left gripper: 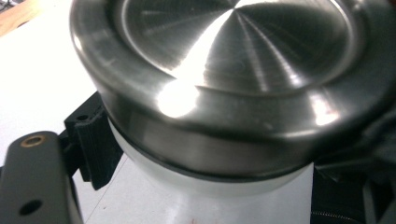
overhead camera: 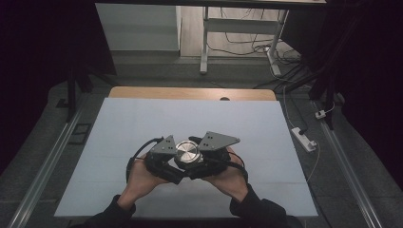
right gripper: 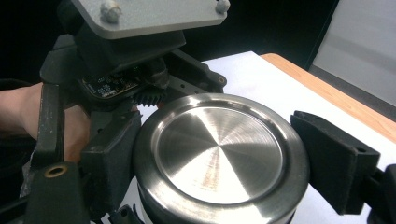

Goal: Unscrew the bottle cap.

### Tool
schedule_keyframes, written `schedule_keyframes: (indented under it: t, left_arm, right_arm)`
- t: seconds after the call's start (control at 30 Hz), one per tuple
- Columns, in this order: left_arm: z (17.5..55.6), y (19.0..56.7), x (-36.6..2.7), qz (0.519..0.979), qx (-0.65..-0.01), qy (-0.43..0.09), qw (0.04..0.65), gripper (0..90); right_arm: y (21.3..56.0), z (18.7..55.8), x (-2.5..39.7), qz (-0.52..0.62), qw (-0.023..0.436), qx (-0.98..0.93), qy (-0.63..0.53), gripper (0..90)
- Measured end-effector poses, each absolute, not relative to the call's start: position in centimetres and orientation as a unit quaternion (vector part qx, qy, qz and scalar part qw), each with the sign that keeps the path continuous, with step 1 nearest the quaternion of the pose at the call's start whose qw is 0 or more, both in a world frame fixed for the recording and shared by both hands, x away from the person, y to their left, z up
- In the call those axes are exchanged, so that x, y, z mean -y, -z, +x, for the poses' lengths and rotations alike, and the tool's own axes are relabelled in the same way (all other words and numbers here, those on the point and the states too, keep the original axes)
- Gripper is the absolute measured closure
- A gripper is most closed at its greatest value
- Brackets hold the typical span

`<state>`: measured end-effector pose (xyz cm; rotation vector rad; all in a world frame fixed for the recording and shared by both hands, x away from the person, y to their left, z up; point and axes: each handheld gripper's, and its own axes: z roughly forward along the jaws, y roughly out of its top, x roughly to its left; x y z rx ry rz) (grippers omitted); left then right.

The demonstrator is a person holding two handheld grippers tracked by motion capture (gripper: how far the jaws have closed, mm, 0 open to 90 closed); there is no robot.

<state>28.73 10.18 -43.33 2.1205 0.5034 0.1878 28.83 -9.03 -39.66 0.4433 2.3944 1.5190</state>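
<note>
High view, jar: a round container with a brushed steel lid (overhead camera: 187,153) sits over the near middle of the white table (overhead camera: 142,123), between the two grippers
High view, left gripper (overhead camera: 167,164): held in the person's left hand (overhead camera: 142,178), pressed up against the lid's left side, grey plate on top
High view, right gripper (overhead camera: 202,164): held in the right hand (overhead camera: 230,178), tight against the lid's right side, its grey plate angled above
Left gripper view, lid (left gripper: 233,84): very close, tilted, steel rim above a white body (left gripper: 205,191); one black ribbed jaw touches the body low on the left; whether this gripper clamps it, I cannot tell
Right gripper view, lid (right gripper: 219,154): between its own two black jaws, the left pad against the rim, the right pad just beside the rim; a firm clamp cannot be told
Right gripper view, left gripper (right gripper: 126,79): just behind the lid, touching it, hand at the left edge
</note>
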Motion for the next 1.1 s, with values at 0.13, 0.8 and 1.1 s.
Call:
schedule_keyframes:
  t: [0.13,0.8,1.1]
  left_arm:
    - [28.8,43.5,-10.2,0.868,-0.188,-0.064,0.455,15.5]
    - [29.1,43.8,-10.3,0.882,-0.136,-0.033,0.45,15.5]
    - [29.7,44.0,-11.3,0.875,-0.17,-0.044,0.451,15.5]
  right_arm:
    - [39.8,29.4,9.3,0.143,0.107,-0.832,-0.526,19.6]
    - [38.7,30.8,11.9,0.104,0.043,-0.816,-0.567,19.7]
    - [38.0,30.6,12.8,0.115,0.06,-0.81,-0.572,19.6]
